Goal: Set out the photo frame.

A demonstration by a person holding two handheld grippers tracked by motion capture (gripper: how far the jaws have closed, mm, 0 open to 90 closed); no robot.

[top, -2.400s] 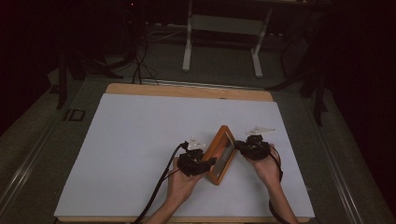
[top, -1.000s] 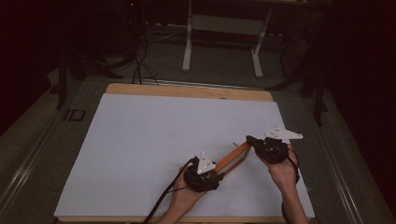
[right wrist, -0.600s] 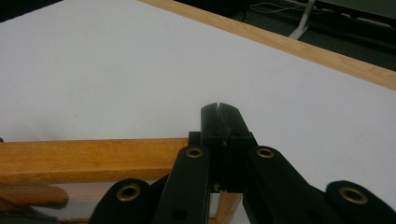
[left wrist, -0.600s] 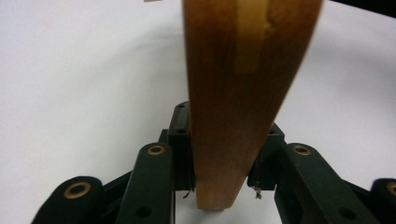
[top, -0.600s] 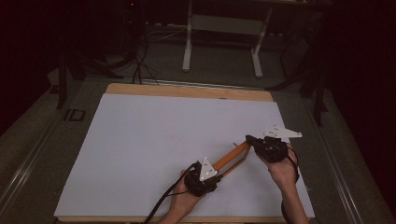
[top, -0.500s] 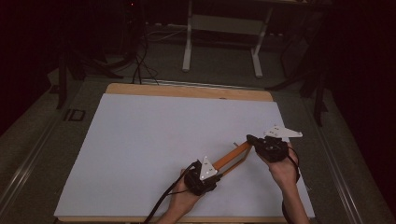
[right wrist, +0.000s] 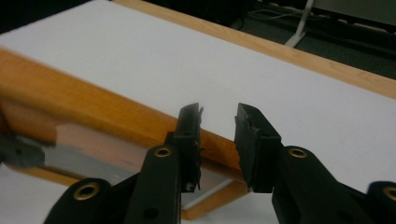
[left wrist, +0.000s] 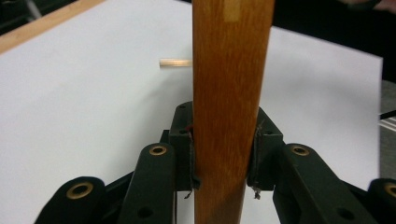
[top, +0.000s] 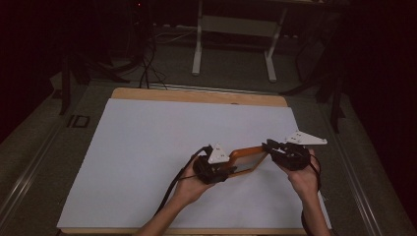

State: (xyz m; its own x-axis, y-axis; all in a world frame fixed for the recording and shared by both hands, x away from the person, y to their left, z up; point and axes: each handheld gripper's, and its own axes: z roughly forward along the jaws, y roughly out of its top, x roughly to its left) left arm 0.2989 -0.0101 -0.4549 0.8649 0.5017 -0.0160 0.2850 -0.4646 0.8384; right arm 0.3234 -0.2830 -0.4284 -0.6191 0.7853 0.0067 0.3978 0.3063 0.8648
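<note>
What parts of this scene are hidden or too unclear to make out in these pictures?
- Wooden frame, high view: its near end is covered by the left gripper.
- Left gripper view: the frame's bar runs off the top and bottom edges, hiding the table behind it.
- Right gripper view: the frame's left side is blurred. What the frame holds cannot be told.
- Small pale stick, left gripper view: partly behind the bar.
</note>
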